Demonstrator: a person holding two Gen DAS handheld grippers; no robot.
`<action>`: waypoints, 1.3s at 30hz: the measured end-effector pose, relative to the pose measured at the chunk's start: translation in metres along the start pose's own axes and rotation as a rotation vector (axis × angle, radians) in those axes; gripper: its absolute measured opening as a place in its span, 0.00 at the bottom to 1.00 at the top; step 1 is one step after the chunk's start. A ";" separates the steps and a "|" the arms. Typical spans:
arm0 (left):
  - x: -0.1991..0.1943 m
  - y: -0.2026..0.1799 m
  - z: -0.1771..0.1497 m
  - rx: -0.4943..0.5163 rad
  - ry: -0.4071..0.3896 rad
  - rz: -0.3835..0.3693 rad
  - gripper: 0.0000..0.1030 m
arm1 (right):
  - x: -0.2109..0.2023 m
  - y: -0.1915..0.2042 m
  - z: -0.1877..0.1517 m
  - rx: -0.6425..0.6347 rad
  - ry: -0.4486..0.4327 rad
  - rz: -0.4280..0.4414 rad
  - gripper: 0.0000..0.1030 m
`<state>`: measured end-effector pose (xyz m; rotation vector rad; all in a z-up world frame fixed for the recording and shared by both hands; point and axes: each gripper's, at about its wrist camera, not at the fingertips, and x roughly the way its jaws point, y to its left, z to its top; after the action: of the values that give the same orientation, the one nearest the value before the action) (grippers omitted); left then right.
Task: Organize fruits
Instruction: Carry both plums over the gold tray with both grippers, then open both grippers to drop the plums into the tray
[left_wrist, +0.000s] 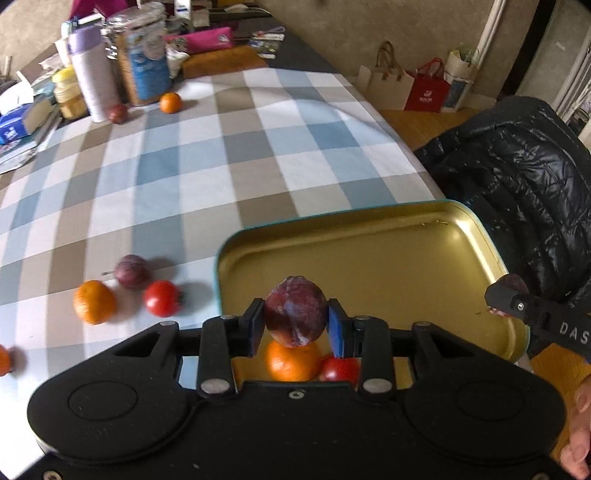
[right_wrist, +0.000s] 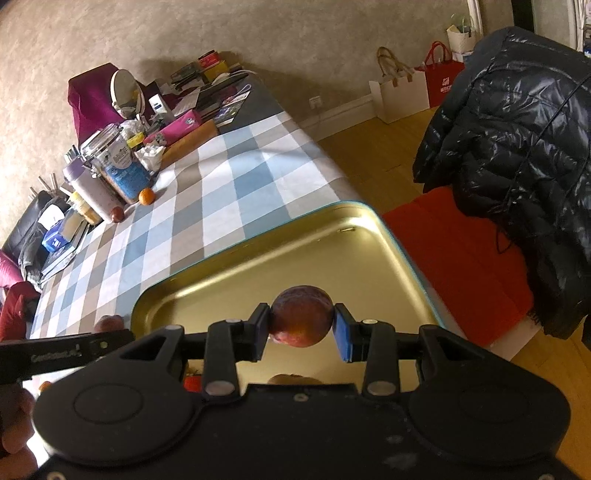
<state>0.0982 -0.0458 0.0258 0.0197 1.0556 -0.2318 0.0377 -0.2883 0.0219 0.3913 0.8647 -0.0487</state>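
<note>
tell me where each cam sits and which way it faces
Left wrist: on the left tongs, angled down over the gold tin tray; shut on a plum; right tongs at the right edge.
Right wrist: on the right tongs, angled down over the same tray; shut on another plum; left tongs at the left edge.
Shared: tray, checked tablecloth, black jacket.

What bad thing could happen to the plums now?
Both grippers hold plums above the gold tray. The left gripper might drop its plum onto the orange and tomato below, bruising them. The tray sits at the table's edge, so the right gripper's plum might bounce out.
</note>
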 end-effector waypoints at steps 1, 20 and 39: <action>0.003 -0.003 0.002 0.003 0.007 -0.001 0.43 | 0.001 -0.001 0.000 -0.002 -0.001 -0.006 0.38; 0.046 -0.031 0.022 0.045 0.063 0.008 0.43 | 0.010 -0.014 -0.001 0.000 0.031 -0.033 0.38; 0.031 -0.012 0.022 0.019 0.033 -0.015 0.55 | 0.011 -0.004 -0.002 -0.005 0.061 -0.053 0.38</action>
<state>0.1293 -0.0663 0.0111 0.0326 1.0862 -0.2562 0.0429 -0.2905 0.0111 0.3671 0.9354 -0.0841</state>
